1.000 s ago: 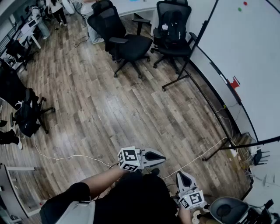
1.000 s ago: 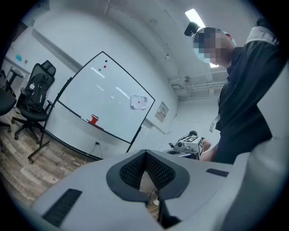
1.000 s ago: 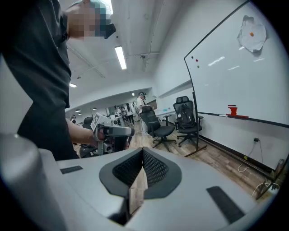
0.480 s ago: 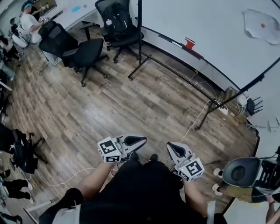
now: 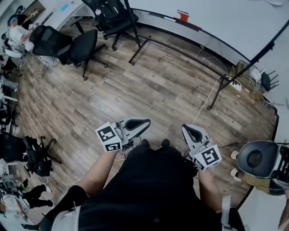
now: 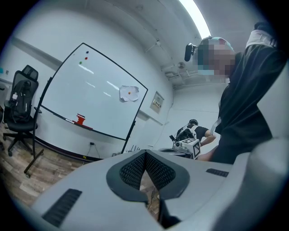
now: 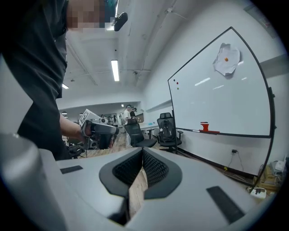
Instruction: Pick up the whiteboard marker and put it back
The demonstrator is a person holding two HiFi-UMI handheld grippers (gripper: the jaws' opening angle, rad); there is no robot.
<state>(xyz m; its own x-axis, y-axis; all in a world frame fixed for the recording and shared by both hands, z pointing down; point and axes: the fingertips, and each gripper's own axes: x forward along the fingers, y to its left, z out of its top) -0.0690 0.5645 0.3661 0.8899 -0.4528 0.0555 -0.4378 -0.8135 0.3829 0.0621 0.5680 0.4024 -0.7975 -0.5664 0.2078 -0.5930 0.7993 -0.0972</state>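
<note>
The whiteboard [image 5: 226, 20] stands on a black frame ahead of me, across a stretch of wood floor. On its tray ledge rests a red object [image 5: 182, 16], and to its left lies a small white marker-like stick [image 5: 168, 19], too small to be sure of. In the left gripper view the same stick [image 6: 69, 120] lies beside the red object [image 6: 81, 119]. My left gripper [image 5: 145, 122] and right gripper [image 5: 186, 129] are held at waist height, both shut with nothing between the pads, far short of the board. The left gripper [image 6: 145, 154] and right gripper [image 7: 142, 152] show their pads meeting at the tips.
Two black office chairs [image 5: 74, 45] stand at the left, one [image 5: 108, 13] by the board's left leg. The board's right stand leg [image 5: 216, 92] and a white cable [image 5: 205, 110] cross the floor. A round grey seat [image 5: 256, 158] sits at my right. People are at desks far left [image 5: 16, 34].
The head view has turned, so the whiteboard went from the right side to the top of the view. Both grippers now sit side by side in front of me, still shut.
</note>
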